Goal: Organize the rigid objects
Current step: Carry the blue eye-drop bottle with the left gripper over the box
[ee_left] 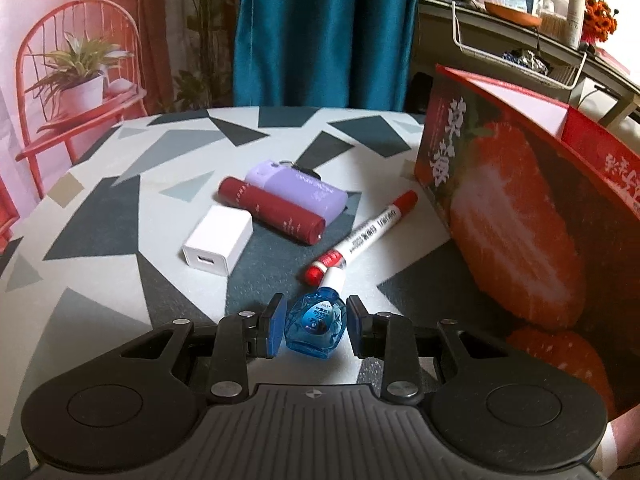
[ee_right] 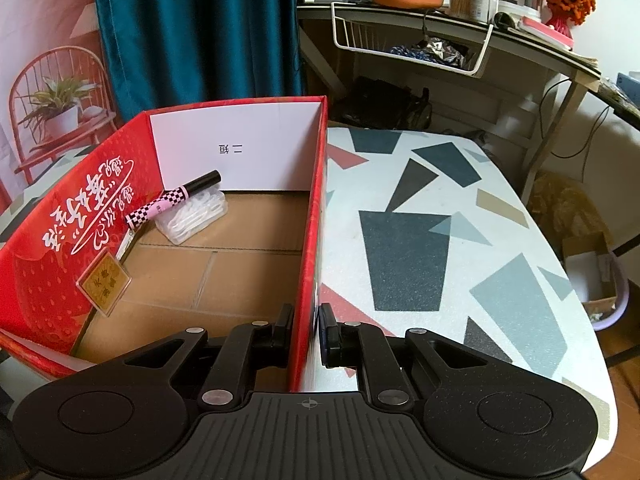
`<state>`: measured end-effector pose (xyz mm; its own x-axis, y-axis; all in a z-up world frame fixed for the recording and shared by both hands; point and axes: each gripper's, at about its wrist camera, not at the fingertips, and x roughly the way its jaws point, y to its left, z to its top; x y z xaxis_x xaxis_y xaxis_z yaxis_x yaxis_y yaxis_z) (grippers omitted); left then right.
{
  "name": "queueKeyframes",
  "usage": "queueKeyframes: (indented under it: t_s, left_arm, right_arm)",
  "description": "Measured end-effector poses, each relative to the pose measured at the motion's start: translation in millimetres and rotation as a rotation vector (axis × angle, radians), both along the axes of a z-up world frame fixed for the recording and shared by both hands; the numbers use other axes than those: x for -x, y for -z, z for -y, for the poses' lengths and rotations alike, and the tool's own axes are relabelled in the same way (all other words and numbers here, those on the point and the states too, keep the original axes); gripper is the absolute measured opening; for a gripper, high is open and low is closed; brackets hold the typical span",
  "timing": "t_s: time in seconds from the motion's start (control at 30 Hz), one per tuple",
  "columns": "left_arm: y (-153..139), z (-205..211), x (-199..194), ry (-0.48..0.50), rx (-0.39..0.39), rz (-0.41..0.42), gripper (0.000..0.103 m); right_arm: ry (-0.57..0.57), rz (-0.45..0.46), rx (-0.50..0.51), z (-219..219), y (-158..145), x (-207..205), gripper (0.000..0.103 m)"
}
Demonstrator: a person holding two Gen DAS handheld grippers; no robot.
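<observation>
In the left wrist view my left gripper (ee_left: 314, 322) is open, with its blue pads on either side of a small blue eye-drop bottle (ee_left: 316, 326) lying on the table; small gaps show on both sides. Beyond it lie a red-capped marker (ee_left: 362, 238), a white charger cube (ee_left: 218, 246), a dark red tube (ee_left: 272, 210) and a lilac case (ee_left: 298, 192). The red strawberry box (ee_left: 520, 216) stands to the right. In the right wrist view my right gripper (ee_right: 306, 334) straddles the box's right wall (ee_right: 312, 240), jaws close to it.
Inside the box lie a checkered pink pen (ee_right: 174, 200), a clear bag of white bits (ee_right: 192, 216) and a gold-labelled clear block (ee_right: 105, 286). The patterned table (ee_right: 440, 240) runs right of the box. A cluttered desk with a wire basket (ee_right: 408, 44) stands behind.
</observation>
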<state>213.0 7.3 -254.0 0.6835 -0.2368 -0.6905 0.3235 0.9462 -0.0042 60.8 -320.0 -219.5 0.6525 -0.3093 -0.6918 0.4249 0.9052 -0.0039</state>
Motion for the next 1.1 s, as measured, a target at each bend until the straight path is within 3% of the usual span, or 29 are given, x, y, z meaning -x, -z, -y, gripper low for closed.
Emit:
queueKeyframes:
  t_s: [0.17, 0.33, 0.53, 0.77, 1.1]
  left_arm:
    - [-24, 6, -9, 0.03, -0.022, 0.082, 0.034]
    - [-69, 24, -24, 0.098, 0.033, 0.177, 0.034]
    - [-96, 73, -31, 0.266, 0.086, 0.186, 0.034]
    - [-89, 127, -27, 0.426, -0.003, 0.183, 0.034]
    - [-69, 143, -43, 0.496, -0.042, 0.125, 0.034]
  right_arm:
    - [0.0, 0.0, 0.0, 0, 0, 0, 0.012]
    - [-0.001, 0.0, 0.0, 0, 0, 0, 0.012]
    - [-0.005, -0.007, 0.003, 0, 0, -1, 0.012]
    - [-0.005, -0.007, 0.002, 0, -1, -1, 0.012]
    - [-0.009, -0.004, -0.005, 0, 0, -1, 0.012]
